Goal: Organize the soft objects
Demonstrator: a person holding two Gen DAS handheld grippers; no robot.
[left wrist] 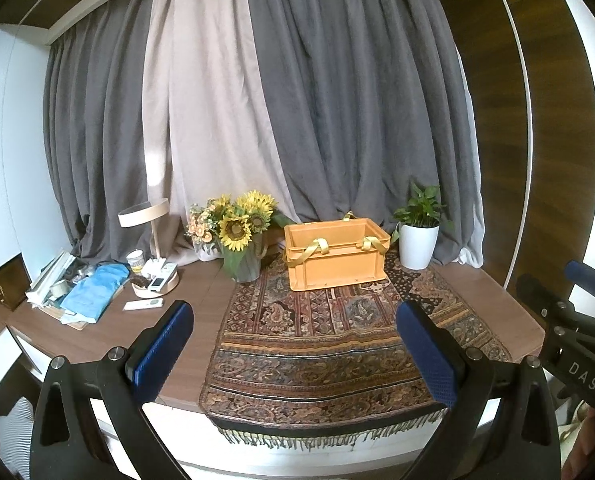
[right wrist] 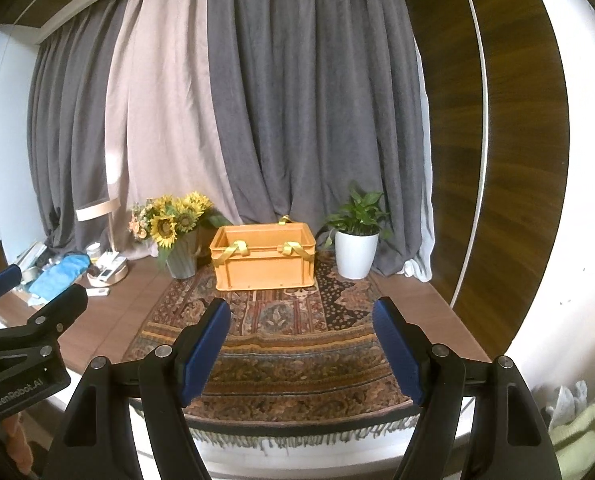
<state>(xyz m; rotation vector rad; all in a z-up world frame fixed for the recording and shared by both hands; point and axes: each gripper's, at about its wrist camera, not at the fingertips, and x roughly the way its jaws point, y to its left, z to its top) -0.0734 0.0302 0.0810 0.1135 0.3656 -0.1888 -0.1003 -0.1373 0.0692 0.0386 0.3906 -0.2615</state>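
An orange plastic crate (left wrist: 335,254) with yellow strap handles stands on a patterned rug (left wrist: 329,360) on the wooden table; it also shows in the right wrist view (right wrist: 263,258), on the same rug (right wrist: 281,344). Its inside is hidden from both views. My left gripper (left wrist: 295,344) is open and empty, hovering over the rug's front edge. My right gripper (right wrist: 301,344) is open and empty, beside the left one. Pale green and white soft cloth (right wrist: 581,424) lies low at the right, off the table.
A sunflower vase (left wrist: 241,236) stands left of the crate and a white potted plant (left wrist: 417,236) right of it. A lamp (left wrist: 147,216), a tray of remotes (left wrist: 157,280) and blue cloth (left wrist: 91,292) crowd the table's left. Grey curtains hang behind.
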